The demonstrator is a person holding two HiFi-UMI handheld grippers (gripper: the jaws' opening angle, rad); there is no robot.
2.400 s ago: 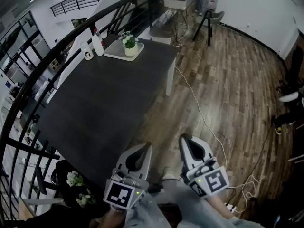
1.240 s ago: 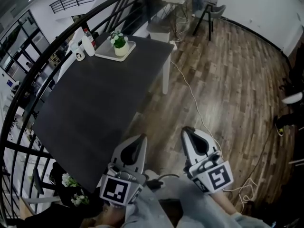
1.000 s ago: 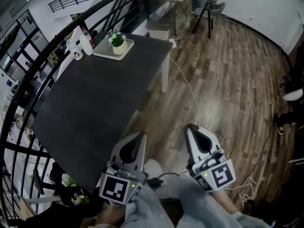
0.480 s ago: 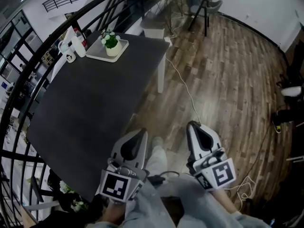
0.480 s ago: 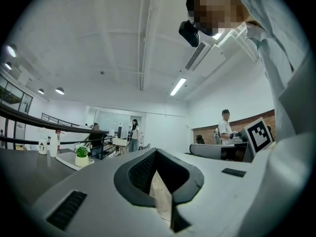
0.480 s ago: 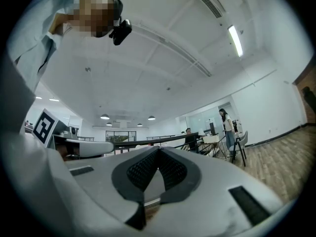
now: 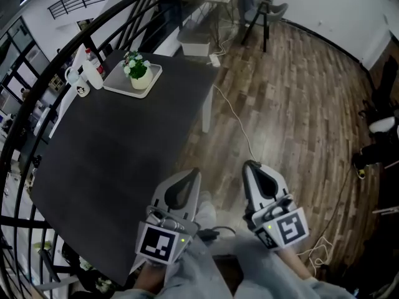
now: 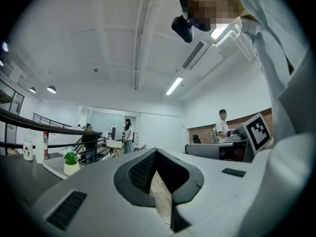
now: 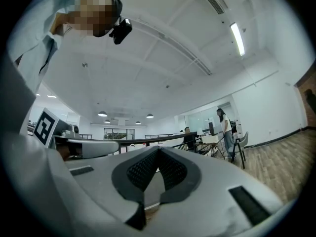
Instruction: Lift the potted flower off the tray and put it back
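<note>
The potted flower (image 7: 137, 72), white blooms in a pale pot, stands on a white tray (image 7: 147, 85) at the far corner of a dark table (image 7: 118, 154). In the left gripper view, the flower (image 8: 71, 163) and tray (image 8: 52, 168) appear small and far off at the left. My left gripper (image 7: 190, 175) and right gripper (image 7: 250, 167) are held side by side low in the head view, off the table's near corner and far from the tray. Both are shut with nothing between their jaws, as the left gripper (image 8: 156, 153) and right gripper (image 9: 159, 149) also show in their own views.
A white bottle (image 7: 93, 73) and a mug (image 7: 81, 90) stand left of the tray. A black railing (image 7: 59, 52) runs along the table's far side. A cable (image 7: 240, 126) trails over the wooden floor. A chair (image 7: 265, 14) and people (image 8: 127, 135) stand further back.
In the head view the table, tray and flower have slid left and lower as the person moves. Both grippers keep their place at the bottom, still shut.
</note>
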